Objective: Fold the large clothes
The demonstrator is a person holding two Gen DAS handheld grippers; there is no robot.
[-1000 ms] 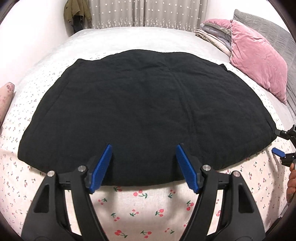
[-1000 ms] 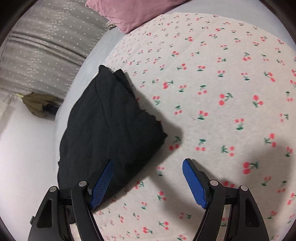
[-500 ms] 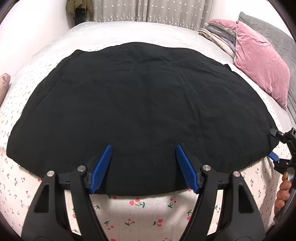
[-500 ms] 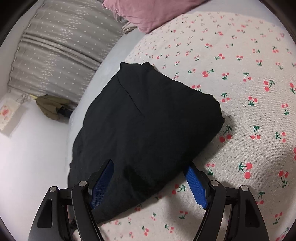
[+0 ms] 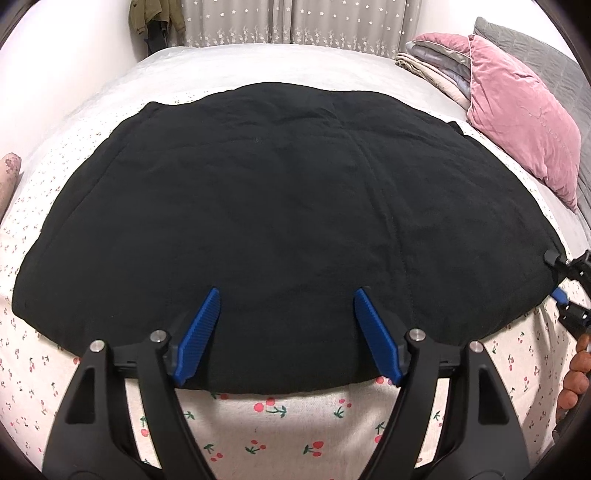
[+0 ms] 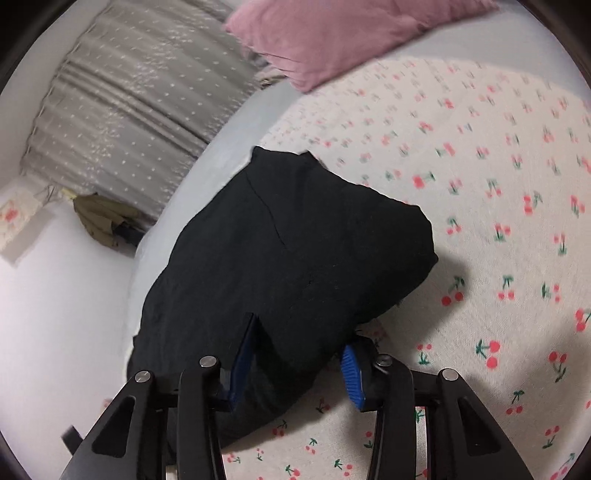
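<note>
A large black garment (image 5: 295,184) lies spread flat on the cherry-print sheet (image 5: 277,435). My left gripper (image 5: 287,295) hovers open over the garment's near hem, with only flat cloth under its blue pads. In the right wrist view the same black garment (image 6: 295,240) bulges at its corner. My right gripper (image 6: 299,332) straddles that corner with its jaws closing, and bunched cloth fills the gap between the pads. At the right edge of the left wrist view, the right gripper (image 5: 554,277) sits at the garment's right corner, with a hand (image 5: 578,373) behind it.
A pink pillow (image 5: 528,129) and a stack of folded blankets (image 5: 432,62) lie at the bed's far right. Grey starred curtains (image 5: 295,18) and an olive jacket (image 5: 155,14) stand beyond the far edge. Plain grey sheet covers the far part of the bed.
My right gripper slid onto the garment's corner and its jaws narrowed around the cloth. The left gripper stayed open over the near hem.
</note>
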